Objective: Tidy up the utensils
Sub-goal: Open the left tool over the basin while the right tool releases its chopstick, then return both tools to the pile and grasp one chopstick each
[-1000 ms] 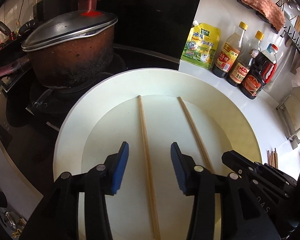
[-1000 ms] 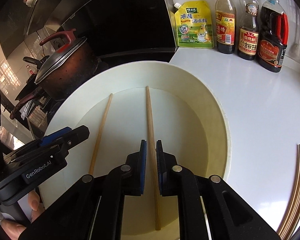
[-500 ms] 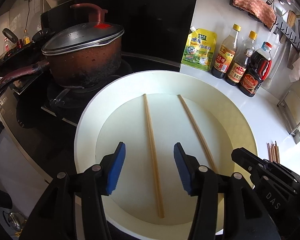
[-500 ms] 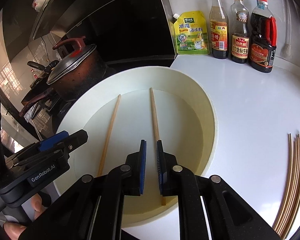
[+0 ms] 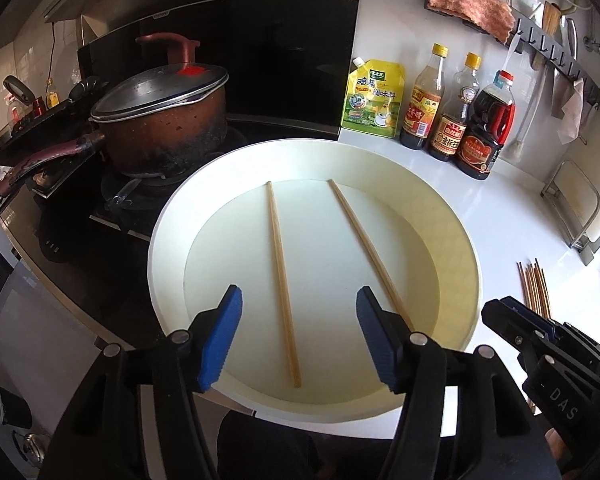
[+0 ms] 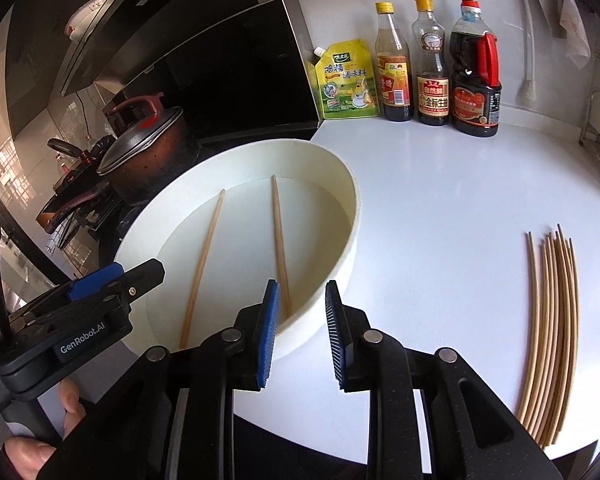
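Observation:
Two wooden chopsticks lie apart in a round white tub [image 5: 452, 216]: the left chopstick [image 5: 282, 280] and the right chopstick [image 5: 364, 240]. They also show in the right wrist view, left one [image 6: 202, 264] and right one [image 6: 280, 240], inside the tub [image 6: 350, 240]. My left gripper [image 5: 298, 340] is open and empty above the tub's near side. My right gripper [image 6: 302, 336] is open and empty over the tub's near right rim. A bundle of several chopsticks [image 6: 548, 328] lies on the white counter [image 6: 440, 208] to the right.
A lidded brown pot [image 5: 160, 120] stands on the black stove at the left. A yellow seasoning pouch [image 6: 348, 80] and three sauce bottles [image 6: 432, 64] stand at the back wall. A metal rack [image 5: 572, 208] is at the far right.
Both grippers have pulled back and up from the tub. My right gripper has opened and let go of the right chopstick, which stays in the tub.

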{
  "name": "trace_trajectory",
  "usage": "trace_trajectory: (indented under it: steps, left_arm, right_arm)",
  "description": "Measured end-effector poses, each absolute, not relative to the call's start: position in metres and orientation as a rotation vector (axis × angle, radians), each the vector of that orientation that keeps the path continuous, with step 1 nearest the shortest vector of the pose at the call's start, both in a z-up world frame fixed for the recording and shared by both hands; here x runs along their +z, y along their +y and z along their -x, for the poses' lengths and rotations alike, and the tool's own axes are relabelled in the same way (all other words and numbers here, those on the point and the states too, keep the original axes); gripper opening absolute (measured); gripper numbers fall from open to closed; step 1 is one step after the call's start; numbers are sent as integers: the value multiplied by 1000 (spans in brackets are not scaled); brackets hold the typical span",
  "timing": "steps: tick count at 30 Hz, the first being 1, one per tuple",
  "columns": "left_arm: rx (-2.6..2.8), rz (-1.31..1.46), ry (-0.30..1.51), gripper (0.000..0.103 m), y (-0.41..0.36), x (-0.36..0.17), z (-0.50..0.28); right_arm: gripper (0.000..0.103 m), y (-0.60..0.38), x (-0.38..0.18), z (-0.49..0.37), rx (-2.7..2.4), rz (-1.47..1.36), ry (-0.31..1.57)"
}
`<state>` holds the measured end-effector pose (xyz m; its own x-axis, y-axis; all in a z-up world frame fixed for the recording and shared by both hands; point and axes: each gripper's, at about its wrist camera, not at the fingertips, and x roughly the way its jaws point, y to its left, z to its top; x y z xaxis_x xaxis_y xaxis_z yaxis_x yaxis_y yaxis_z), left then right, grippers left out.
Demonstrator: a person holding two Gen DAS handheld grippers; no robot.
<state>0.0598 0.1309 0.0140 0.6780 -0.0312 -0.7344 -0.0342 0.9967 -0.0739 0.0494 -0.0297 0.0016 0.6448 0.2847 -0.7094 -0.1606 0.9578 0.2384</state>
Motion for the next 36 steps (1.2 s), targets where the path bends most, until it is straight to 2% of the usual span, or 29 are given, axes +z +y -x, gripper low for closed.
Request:
trace_trajectory:
  steps: [8,15,21,28,36]
  left_arm:
    - [-70,64,827,64,94,19,-46]
    - [-175,28,812,71,38,28,-43]
    - [-273,-9,821,72,-17,28,-46]
    - [-345,-50,861,76,-74,12,-55]
    - [-347,-59,932,76,-101,-29,-68]
  right_arm:
    - [30,-76,11,-17,169,-175,808]
    - [34,-142,22,4,44,-213,770]
    - [36,-201,21,16,-91,-230,771]
    - [37,-256,4,17,-174,-255,801]
    - [37,-272,-42,3,-188,-246,893]
